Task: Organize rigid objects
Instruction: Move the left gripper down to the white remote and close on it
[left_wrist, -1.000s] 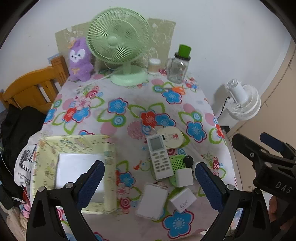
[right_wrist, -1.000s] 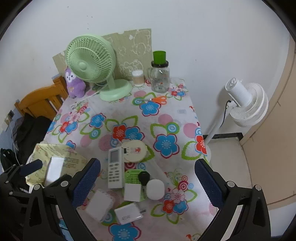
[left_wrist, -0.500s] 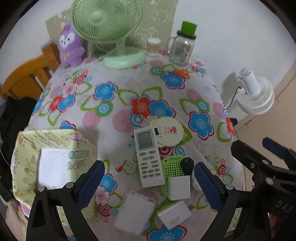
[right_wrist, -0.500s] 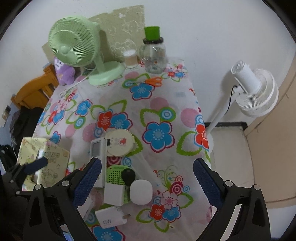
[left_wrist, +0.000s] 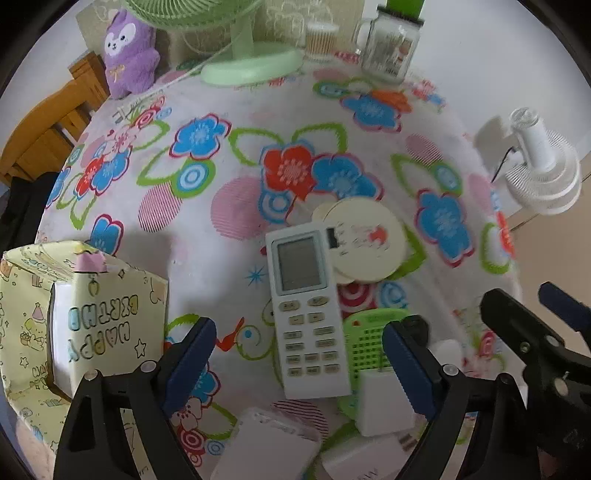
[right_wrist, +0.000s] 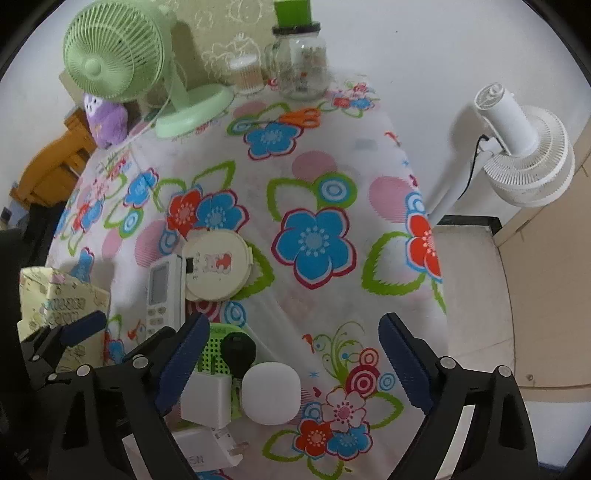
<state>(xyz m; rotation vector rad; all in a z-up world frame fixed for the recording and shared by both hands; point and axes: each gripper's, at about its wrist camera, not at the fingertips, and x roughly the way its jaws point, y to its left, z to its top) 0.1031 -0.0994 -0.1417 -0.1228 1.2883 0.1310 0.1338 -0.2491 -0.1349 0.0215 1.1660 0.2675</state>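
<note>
Near the tabletop's front edge, left gripper (left_wrist: 299, 363) hangs wide over the white remote (left_wrist: 306, 306). Right gripper (right_wrist: 293, 363) gapes wide, empty, above a round white puck (right_wrist: 270, 393).

Both claws, left (left_wrist: 299, 362) and right (right_wrist: 293, 363), have descended toward the remote (left_wrist: 306, 310).

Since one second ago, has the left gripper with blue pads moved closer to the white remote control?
Yes. The left gripper has come forward and down toward the white remote control, which now lies between its open jaws on the flowered tablecloth.
</note>
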